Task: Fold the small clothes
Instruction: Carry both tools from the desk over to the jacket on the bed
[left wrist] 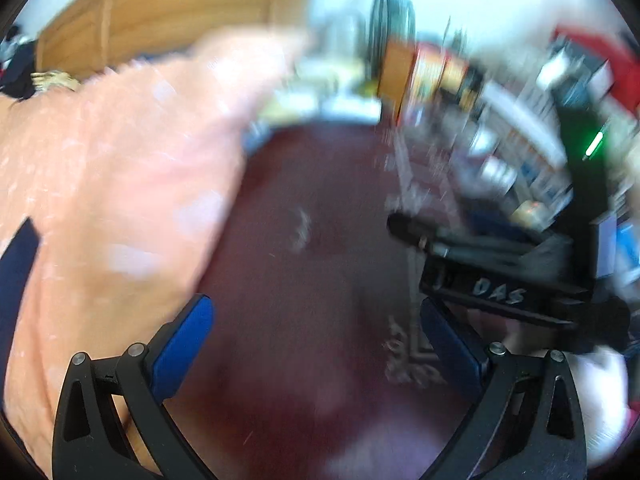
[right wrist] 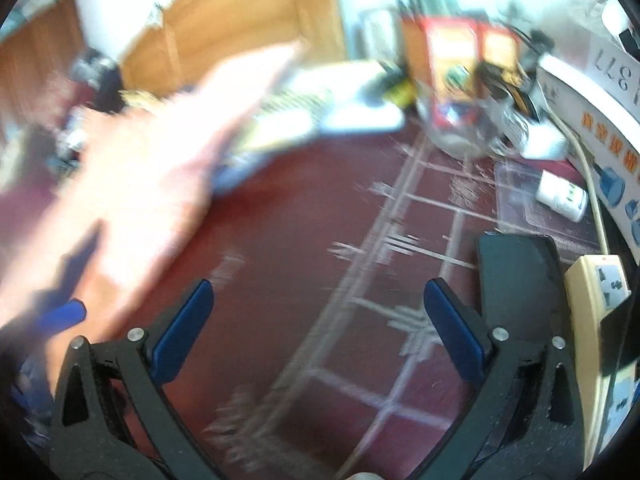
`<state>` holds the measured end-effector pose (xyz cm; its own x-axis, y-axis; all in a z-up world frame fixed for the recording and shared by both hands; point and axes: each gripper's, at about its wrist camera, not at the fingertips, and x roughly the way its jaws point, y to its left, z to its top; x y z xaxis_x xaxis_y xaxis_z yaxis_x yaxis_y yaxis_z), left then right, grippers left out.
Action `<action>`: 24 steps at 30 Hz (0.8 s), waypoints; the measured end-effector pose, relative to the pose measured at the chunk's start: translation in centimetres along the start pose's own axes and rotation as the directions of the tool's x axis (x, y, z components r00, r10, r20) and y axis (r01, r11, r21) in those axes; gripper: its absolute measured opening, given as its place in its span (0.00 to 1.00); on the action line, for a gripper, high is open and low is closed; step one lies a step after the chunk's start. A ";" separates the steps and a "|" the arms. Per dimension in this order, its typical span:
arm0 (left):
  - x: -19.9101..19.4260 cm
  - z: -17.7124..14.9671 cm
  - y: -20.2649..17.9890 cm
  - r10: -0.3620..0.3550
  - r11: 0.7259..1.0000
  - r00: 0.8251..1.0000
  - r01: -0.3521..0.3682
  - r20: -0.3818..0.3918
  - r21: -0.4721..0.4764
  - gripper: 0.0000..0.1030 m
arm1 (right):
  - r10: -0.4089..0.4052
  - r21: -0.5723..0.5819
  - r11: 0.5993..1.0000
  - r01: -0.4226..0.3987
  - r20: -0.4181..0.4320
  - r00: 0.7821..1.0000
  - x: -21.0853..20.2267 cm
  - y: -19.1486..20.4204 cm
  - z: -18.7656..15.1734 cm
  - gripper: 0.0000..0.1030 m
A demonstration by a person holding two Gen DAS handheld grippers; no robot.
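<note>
Both your left hand-held gripper and right hand-held gripper gape empty beside the peach garment above the maroon table.

Peach garment: smeared by motion in both views, cut off at the left edge; its shape I cannot tell. Clutter at the back: blurred, unreadable. Dark red surface: its pale pattern streaked (lines only). Power strip: cut by my right view's rim.
</note>
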<state>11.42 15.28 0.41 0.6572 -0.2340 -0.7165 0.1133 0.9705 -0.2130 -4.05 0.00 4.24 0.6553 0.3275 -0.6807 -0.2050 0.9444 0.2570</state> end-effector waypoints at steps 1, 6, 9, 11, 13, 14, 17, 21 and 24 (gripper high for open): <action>-2.1 -0.1 0.5 0.000 1.000 0.999 0.000 0.033 0.004 1.00 | 0.019 -0.019 1.000 -0.019 0.008 1.000 -1.1 0.8 0.3 1.00; -16.6 -1.4 6.2 0.097 0.991 0.949 -0.063 0.300 -0.120 1.00 | 0.181 -0.146 0.976 -0.162 0.130 0.975 -5.8 6.6 1.4 1.00; -26.4 -3.2 9.8 0.227 0.961 0.877 -0.131 0.423 -0.244 1.00 | 0.336 -0.254 0.928 -0.274 0.247 0.909 -10.1 10.9 1.6 1.00; -33.7 -5.2 11.6 0.317 0.934 0.798 -0.169 0.512 -0.315 1.00 | 0.424 -0.349 0.884 -0.311 0.315 0.849 -12.8 13.9 1.4 1.00; -41.9 -7.9 12.4 0.421 0.898 0.692 -0.223 0.587 -0.380 1.00 | 0.500 -0.418 0.842 -0.340 0.372 0.782 -14.9 16.4 1.2 1.00; -44.7 -8.8 12.5 0.467 0.877 0.647 -0.256 0.602 -0.406 1.00 | 0.553 -0.444 0.809 -0.385 0.352 0.755 -15.3 17.4 1.3 1.00; -55.5 -13.6 12.7 0.616 0.788 0.461 -0.356 0.639 -0.502 1.00 | 0.650 -0.506 0.725 -0.467 0.280 0.706 -15.9 21.4 1.5 1.00; -68.9 -22.5 13.2 0.730 0.679 0.223 -0.336 0.646 -0.652 1.00 | 0.695 -0.626 0.653 -0.427 0.271 0.666 -17.1 25.8 -0.2 1.00; -75.7 -28.9 12.9 0.814 0.561 0.073 -0.357 0.576 -0.747 1.00 | 0.705 -0.697 0.627 -0.348 0.317 0.635 -19.3 28.4 -3.1 1.00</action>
<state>-58.37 43.83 32.66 0.5694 0.8069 0.1570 -0.7277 0.5836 -0.3604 -24.76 20.55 22.60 0.5022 0.8641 -0.0334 -0.8632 0.4985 -0.0798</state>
